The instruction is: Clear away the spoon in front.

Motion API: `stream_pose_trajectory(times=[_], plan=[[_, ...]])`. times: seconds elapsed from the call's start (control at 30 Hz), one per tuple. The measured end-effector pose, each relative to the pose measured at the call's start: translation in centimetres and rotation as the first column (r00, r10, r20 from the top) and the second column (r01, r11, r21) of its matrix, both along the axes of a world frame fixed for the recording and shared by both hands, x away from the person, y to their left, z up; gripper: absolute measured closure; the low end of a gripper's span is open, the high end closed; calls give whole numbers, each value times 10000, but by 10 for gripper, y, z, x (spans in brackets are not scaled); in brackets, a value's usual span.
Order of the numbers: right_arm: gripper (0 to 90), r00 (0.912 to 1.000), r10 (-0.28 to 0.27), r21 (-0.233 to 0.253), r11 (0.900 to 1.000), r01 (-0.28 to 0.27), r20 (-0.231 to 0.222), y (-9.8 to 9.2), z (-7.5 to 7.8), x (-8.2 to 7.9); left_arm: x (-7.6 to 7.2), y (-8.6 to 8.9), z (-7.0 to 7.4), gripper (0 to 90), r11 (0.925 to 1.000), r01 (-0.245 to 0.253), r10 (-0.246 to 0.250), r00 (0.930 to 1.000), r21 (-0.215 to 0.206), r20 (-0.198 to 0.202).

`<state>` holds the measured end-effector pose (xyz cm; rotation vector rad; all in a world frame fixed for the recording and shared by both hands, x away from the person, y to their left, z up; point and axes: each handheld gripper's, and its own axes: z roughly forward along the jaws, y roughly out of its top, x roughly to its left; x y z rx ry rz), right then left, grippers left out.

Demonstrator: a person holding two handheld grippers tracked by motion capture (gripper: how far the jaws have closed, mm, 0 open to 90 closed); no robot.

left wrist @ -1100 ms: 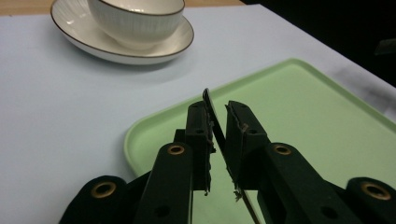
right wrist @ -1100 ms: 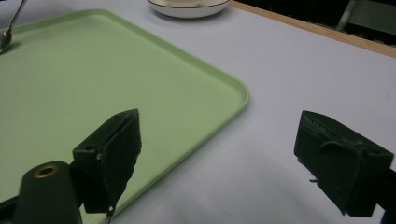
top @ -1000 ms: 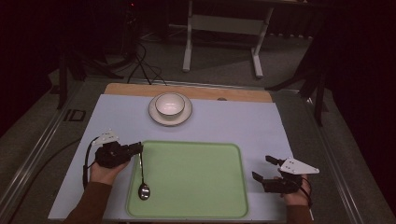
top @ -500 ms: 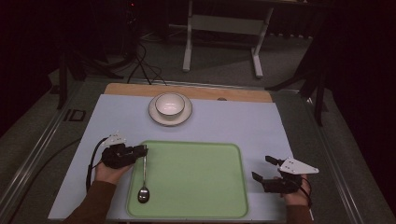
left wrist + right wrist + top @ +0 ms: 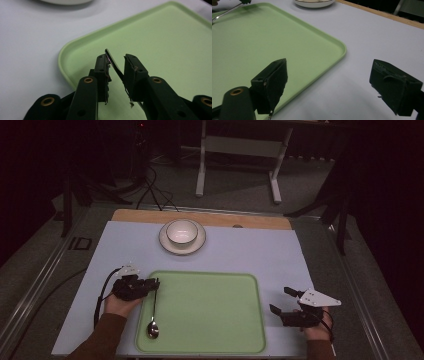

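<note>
The spoon (image 5: 153, 312) lay along the left edge of the green tray (image 5: 210, 320), its bowl resting on the tray floor near the front left corner and its handle running up toward the far left corner. The left gripper (image 5: 154, 284) sat at that upper end of the handle, over the tray's left rim, held by the person's left hand (image 5: 120, 301). In the left gripper view the thin dark handle (image 5: 113, 63) stood slanted between the two black jaws, which were drawn in narrow around it; the left jaw touched it, while a small gap showed on the right, so whether the grip was firm could not be told. The right gripper (image 5: 282, 302) rested on the pale table (image 5: 240, 252) just off the tray's right edge, near its front right corner, with its jaws spread wide and nothing between them. In the right gripper view (image 5: 329, 85) the tray's rounded corner lay between the parted jaws. A white bowl (image 5: 181, 231) stood on a plate (image 5: 196, 245) at the far side of the table, well apart from both grippers.
</note>
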<state>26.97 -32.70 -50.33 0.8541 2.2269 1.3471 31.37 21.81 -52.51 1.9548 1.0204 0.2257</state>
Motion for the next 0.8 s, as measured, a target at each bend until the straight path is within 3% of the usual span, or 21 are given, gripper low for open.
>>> stream_pose_trajectory(times=[0.13,0.3,0.57,0.8], plan=[[145,10000,3,-11,10000,-3,-3,0,0,0,2,-5,-4,689,9992,-22,25,10000,407,-73],[146,10000,11,-10,10000,-11,2,0,0,0,3,-8,-5,528,9960,-316,306,9994,836,135],[145,10000,32,-10,10000,-32,20,0,0,0,1,-5,0,434,9935,-811,765,9953,794,599],[145,10000,40,4,10000,-40,37,0,0,0,-4,3,9,411,9877,-1450,1359,9812,591,1368]])
